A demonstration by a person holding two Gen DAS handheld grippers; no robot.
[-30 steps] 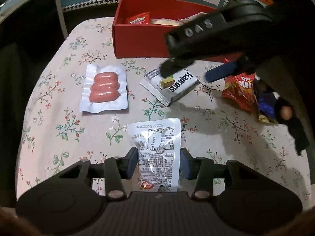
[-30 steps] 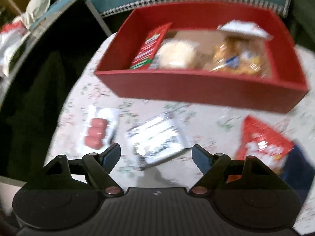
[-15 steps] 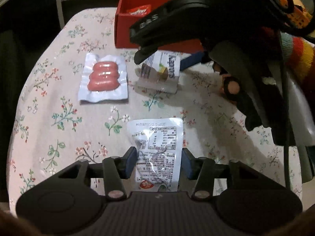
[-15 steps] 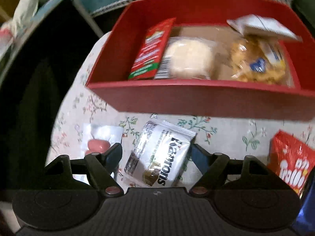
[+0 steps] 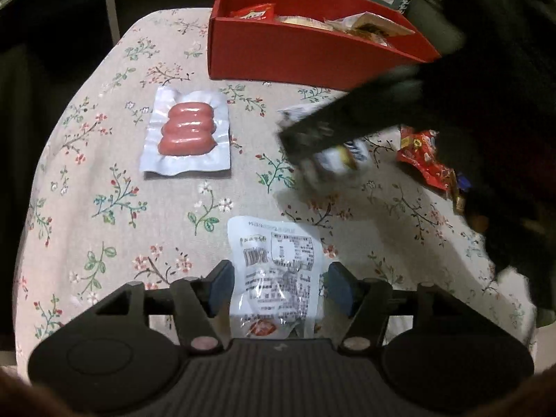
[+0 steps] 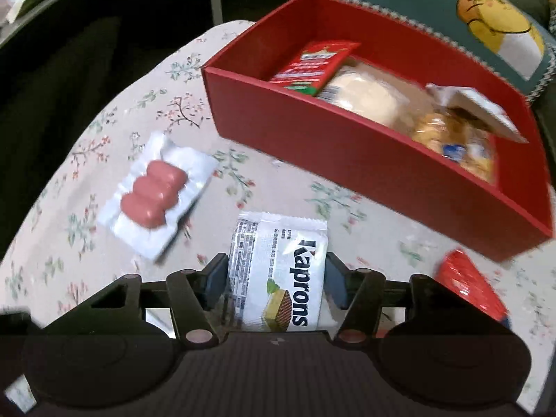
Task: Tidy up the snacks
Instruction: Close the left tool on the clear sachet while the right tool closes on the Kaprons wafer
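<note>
The red box (image 6: 365, 160) is being taken as the landmark; it is standing on the floral worktop (image 5: 104, 208). Inside it, a red packet (image 6: 314, 64), a pale bun (image 6: 365, 95) and a bag of golden snacks (image 6: 455, 142) are being kept.

The right gripper (image 6: 276, 278) is being held in front of the box, with the Kaprons wafer (image 6: 281, 274) lying between its jaws. These jaws have just been closing; the pads are standing just beside the wrapper's edges, and whether they are pressing on it cannot be told.

The left gripper (image 5: 278, 286) is being held farther from the box, over a white sachet (image 5: 278, 278) lying printed side up on the worktop. Its jaws have just been opening and are released, with a gap showing on either side of the sachet.

A sausage pack (image 5: 187, 135) is lying flat in front of the box's left end. A red bag (image 5: 425, 160) is lying in front of the box's right end, partly hidden in the left view by the blurred right gripper.
</note>
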